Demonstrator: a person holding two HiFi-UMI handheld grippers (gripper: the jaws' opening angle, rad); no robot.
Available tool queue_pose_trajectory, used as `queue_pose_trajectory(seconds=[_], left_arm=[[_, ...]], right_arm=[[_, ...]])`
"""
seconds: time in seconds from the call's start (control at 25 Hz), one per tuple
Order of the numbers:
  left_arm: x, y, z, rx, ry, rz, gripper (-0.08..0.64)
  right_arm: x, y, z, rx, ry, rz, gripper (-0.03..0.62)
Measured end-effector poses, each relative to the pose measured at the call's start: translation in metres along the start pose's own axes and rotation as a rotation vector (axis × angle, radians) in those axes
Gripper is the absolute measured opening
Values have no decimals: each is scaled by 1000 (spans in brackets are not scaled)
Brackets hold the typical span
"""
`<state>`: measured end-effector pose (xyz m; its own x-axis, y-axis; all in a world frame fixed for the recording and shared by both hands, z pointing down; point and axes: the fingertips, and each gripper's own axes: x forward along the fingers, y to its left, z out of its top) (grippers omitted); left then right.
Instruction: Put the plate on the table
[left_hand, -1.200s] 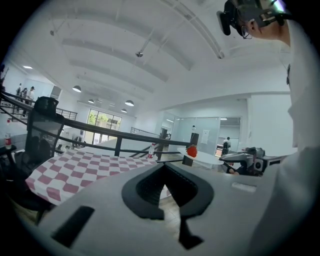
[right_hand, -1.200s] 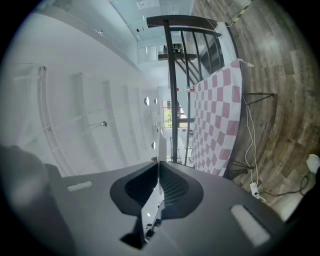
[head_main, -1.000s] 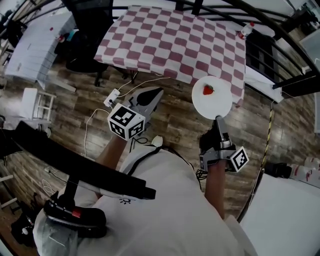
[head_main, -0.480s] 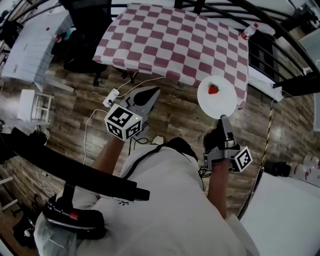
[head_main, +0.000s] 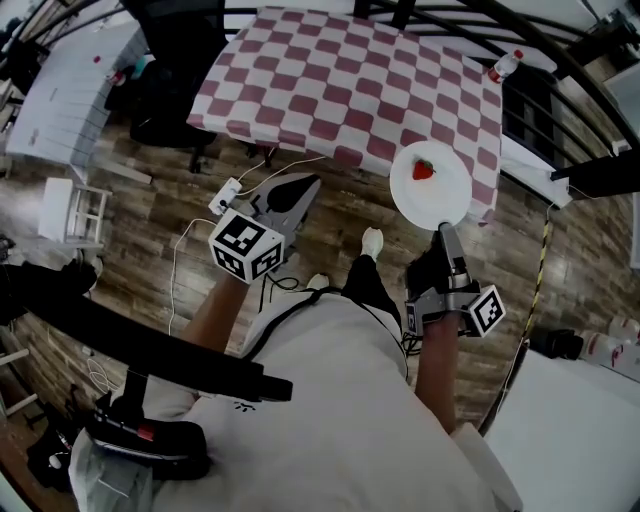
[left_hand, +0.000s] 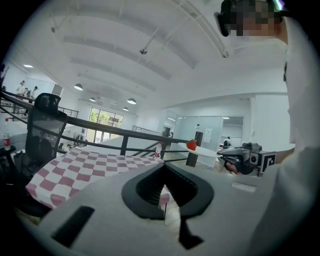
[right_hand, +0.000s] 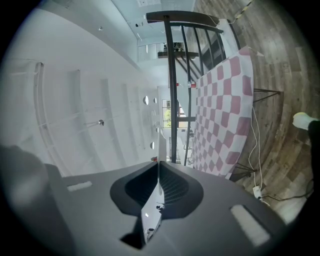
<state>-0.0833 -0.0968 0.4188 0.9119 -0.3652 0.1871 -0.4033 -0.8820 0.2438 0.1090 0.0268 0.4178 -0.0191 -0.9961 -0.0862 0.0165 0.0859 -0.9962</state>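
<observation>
Head view: your right gripper (head_main: 443, 230) reaches toward the table (head_main: 340, 75) from its near right corner, and the white plate (head_main: 430, 190) sits at the tip of that gripper, its near rim caught between the jaws. From there the plate spreads away from you, lying half across the hanging edge of the table's red-and-white checkered cloth (head_main: 300, 60) and half over the wood floor (head_main: 150, 220) beside that corner. 1 strawberry (head_main: 424, 170) lies on the side of the plate nearer the table.

In the right gripper view the plate (right_hand: 151, 212) appears edge-on as a thin pale sliver running down between the 2 jaws, which are pressed onto it from both sides.

In the left gripper view the plate (left_hand: 204, 150) is carried level in the air, just off the table's corner and clear of the cloth (left_hand: 85, 167), with the strawberry (left_hand: 191, 145) on top and the right gripper (left_hand: 235, 160) behind it.

Your left gripper (head_main: 300, 190) points at the table's near edge from over the floor; its jaws are closed tip to tip with nothing between them.

The print that shows is the black-and-white square pattern on each gripper's cube. A bottle (head_main: 497, 65) at the table's far right corner has a red label, too small to read.
</observation>
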Motion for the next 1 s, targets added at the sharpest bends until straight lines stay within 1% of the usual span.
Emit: queue_pose_trajectory(seconds=[0.2,0.48,0.6,0.76,1.0], left_arm=[[15,13,1,-11,-8,39,5],[67,31,20,-36,-28,78,5],[94,35,32,-33,-39,94,5],[128,42,44,-31,-28,126,3],[174,51,59,-35,-39,181,3]], right_arm=[[20,-6,13,9,24,-2,20],[60,-11,59,1,76,-11,20],[82,-14,83,-4,109,-18,20],[113,-14,113,-3,155,-4,20],[157,-18,147,1,270,33,20]])
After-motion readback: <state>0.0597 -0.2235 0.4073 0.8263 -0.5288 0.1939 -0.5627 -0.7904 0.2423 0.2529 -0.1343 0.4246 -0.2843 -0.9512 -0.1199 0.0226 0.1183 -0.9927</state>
